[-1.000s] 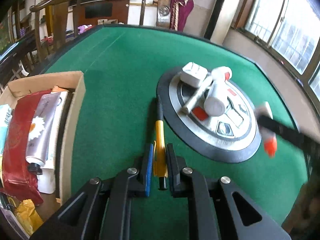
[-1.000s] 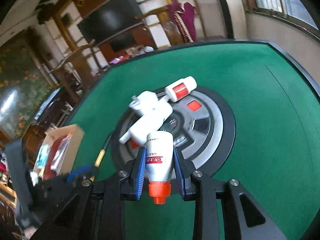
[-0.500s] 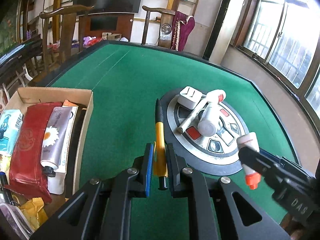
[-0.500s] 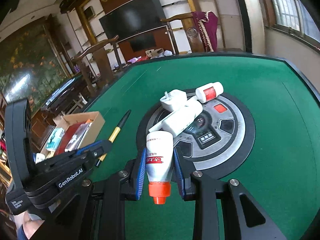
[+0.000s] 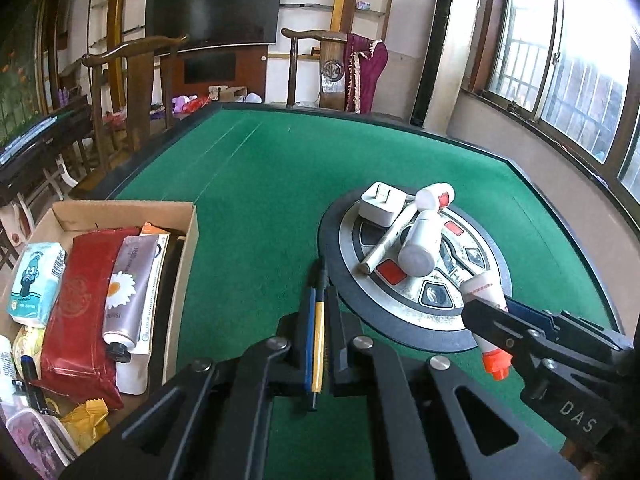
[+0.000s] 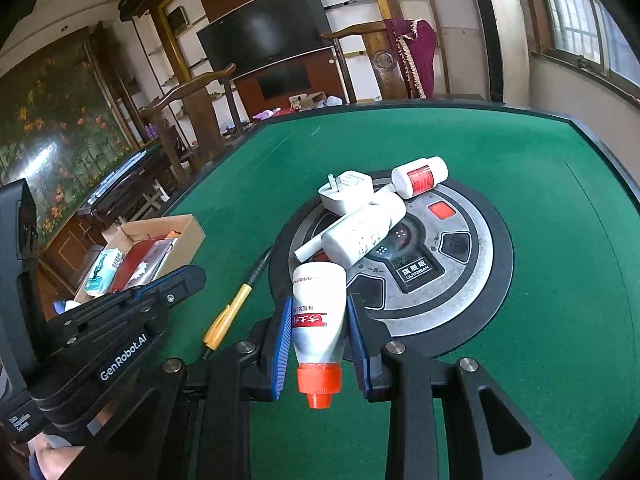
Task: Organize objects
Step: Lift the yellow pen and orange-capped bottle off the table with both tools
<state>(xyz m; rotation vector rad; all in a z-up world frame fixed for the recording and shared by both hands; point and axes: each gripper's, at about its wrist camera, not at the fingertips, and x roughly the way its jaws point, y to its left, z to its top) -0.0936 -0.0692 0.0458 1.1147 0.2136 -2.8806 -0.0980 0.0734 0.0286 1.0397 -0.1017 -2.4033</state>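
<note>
Left gripper (image 5: 318, 312): low centre of its own view, jaws pinched tight on a pen.
Pen (image 5: 319, 332): yellow and black, lying lengthwise between the blue pads, dark tip poking beyond them over the green table (image 5: 256, 184).
Right gripper (image 6: 319, 320): bottom centre of its view, jaws clamped on a bottle.
Bottle (image 6: 318, 316): white, orange cap toward the camera, base sticking out past the pads.
Round console (image 6: 460, 256): centre frame, carrying a white plug, a stick and two white bottles.
Cardboard box (image 5: 188, 236): left edge, full of packets and tubes.
</note>
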